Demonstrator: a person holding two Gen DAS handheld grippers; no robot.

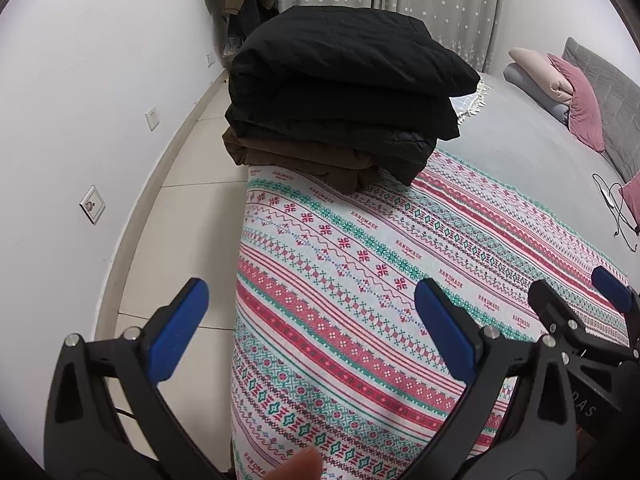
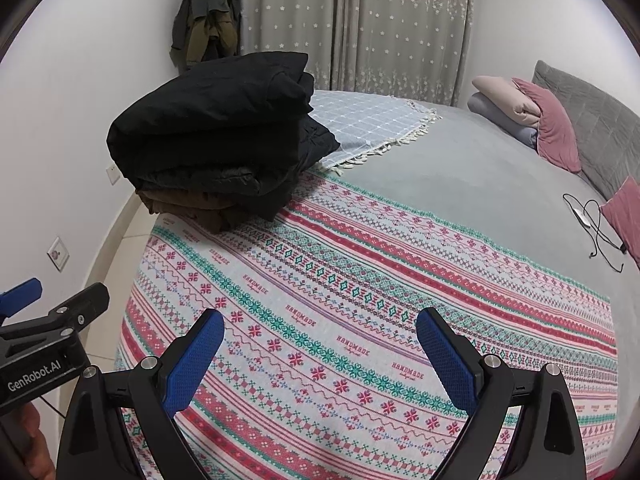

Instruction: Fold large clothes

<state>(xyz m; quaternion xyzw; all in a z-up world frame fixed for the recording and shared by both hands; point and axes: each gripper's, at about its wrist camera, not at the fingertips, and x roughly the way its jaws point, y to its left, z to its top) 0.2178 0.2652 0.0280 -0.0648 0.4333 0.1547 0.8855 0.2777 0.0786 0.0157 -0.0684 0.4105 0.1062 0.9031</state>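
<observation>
Neatly folded black coat (image 2: 216, 128) tops brown garment (image 2: 188, 206).

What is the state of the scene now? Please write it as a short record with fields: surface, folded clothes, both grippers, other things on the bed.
surface: patterned blanket spread over a grey bed
folded clothes: stack of black garment on top of a brown garment, at the blanket's far left corner
left gripper: open, holds nothing, above the blanket's left edge
right gripper: open, holds nothing, above the blanket
other things: checked throw behind the stack, pink pillows at the headboard, black cable
</observation>
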